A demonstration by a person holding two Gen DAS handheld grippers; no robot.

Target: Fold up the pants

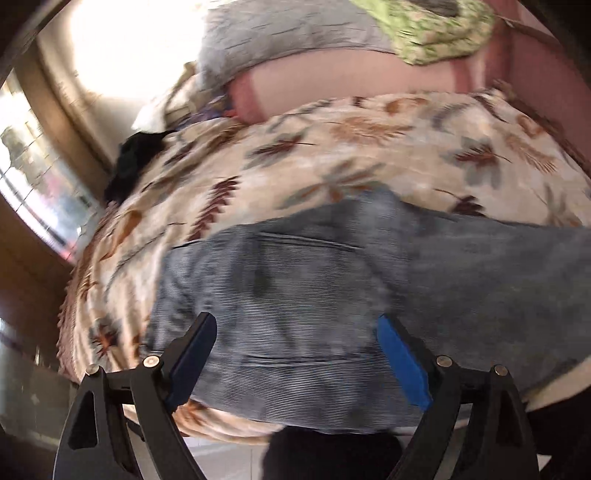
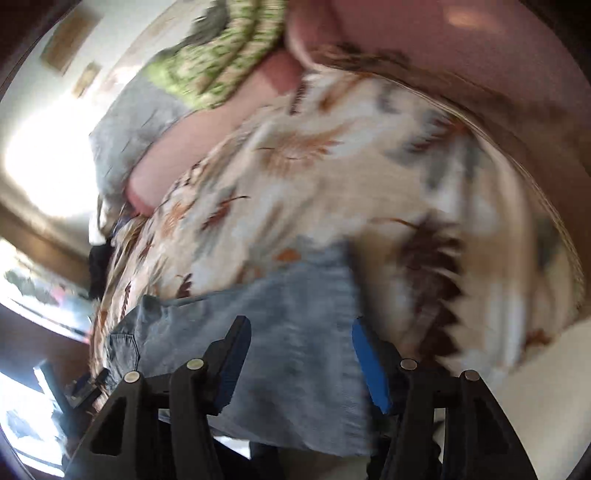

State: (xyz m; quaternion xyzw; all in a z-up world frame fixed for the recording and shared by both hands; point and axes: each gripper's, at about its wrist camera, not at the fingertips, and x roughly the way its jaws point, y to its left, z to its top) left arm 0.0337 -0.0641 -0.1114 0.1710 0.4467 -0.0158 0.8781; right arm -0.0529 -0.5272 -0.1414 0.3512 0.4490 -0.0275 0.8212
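Blue-grey denim pants lie spread on a bed with a leaf-patterned beige cover. My left gripper is open, its black and blue fingers wide apart just above the near part of the pants, holding nothing. In the right wrist view the pants lie at the near edge of the same cover, one end hanging over the bed edge. My right gripper is open above that end, its fingers apart with denim seen between them. Both views are motion-blurred.
At the head of the bed lie a grey pillow, a green patterned cloth and a pink sheet. A dark garment sits at the far left of the bed. A bright window is behind.
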